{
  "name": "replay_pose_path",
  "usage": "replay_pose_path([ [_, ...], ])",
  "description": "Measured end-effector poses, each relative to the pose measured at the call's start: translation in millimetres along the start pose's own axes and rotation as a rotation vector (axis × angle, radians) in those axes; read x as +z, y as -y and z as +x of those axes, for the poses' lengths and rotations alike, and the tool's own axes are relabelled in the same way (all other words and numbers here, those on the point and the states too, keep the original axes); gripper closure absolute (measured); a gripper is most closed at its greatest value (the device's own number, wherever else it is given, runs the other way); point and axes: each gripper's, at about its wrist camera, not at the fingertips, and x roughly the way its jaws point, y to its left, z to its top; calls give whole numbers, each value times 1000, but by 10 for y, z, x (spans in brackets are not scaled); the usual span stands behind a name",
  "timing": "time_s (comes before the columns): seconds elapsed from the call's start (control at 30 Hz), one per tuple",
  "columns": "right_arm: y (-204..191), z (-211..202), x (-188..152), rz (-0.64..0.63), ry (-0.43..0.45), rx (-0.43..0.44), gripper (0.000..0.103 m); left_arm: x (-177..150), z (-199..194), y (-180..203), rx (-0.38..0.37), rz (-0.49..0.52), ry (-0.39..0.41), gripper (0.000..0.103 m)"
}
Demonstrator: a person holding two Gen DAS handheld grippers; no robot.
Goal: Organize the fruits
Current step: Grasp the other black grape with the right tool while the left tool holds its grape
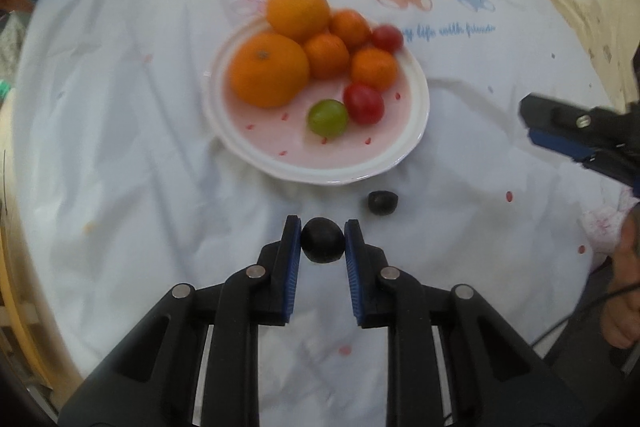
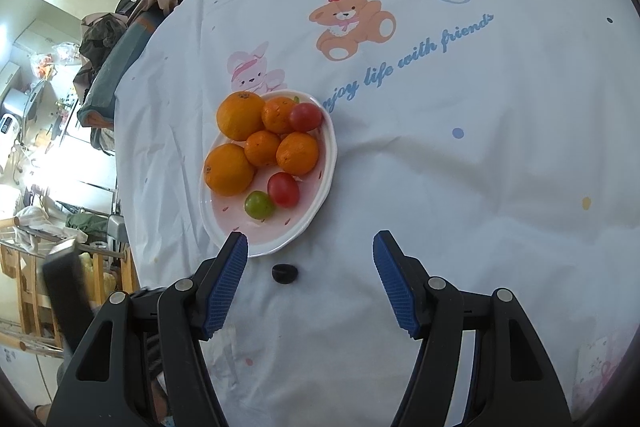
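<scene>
My left gripper [image 1: 322,229] is shut on a dark round grape [image 1: 322,240], held just in front of the white plate [image 1: 340,167]. The plate holds several oranges [image 1: 269,69], two red tomatoes [image 1: 363,103] and a green grape [image 1: 327,117]. A second dark grape [image 1: 383,202] lies on the cloth by the plate's near rim; it also shows in the right wrist view [image 2: 285,272]. My right gripper [image 2: 311,247] is open and empty, above the cloth near the plate [image 2: 312,215] and that grape. It shows at the right edge of the left wrist view [image 1: 560,131].
A white tablecloth with cartoon bears and blue lettering [image 2: 408,59] covers the table. The table's left edge drops to a cluttered room with a wooden rack [image 2: 32,287]. A hand [image 1: 626,279] shows at the right.
</scene>
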Motion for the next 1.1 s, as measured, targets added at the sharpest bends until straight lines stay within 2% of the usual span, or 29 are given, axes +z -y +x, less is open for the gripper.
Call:
replay_pose_path([
  [0.33, -152, 115, -88, -58, -20, -30, 35, -138, -452, -526, 32, -143, 76, 85],
  [0.47, -210, 207, -95, -84, -33, -48, 35, -148, -431, -627, 33, -192, 97, 85],
  [0.6, -287, 364, -138, -128, -70, -61, 35, -161, -333, -730, 17, -247, 71, 85],
  [0.77, -352, 629, -190, -157, -153, -38, 35, -148, -275, -714, 36, -257, 70, 85],
  [0.87, -399, 747, -206, -196, -180, -66, 36, -108, -251, -693, 19, -260, 64, 85],
  [0.9, -416, 786, -220, -214, -186, -79, 37, -100, -262, -688, 15, -261, 68, 85],
  [0.97, -435, 870, -247, -241, -201, -103, 47, -92, -287, -664, 19, -254, 76, 85],
  [1.03, -441, 965, -264, -247, -229, -95, 52, -89, -302, -630, 25, -245, 81, 85],
  [1.1, -461, 1043, -273, -256, -244, -97, 55, -79, -313, -591, 36, -231, 86, 85],
])
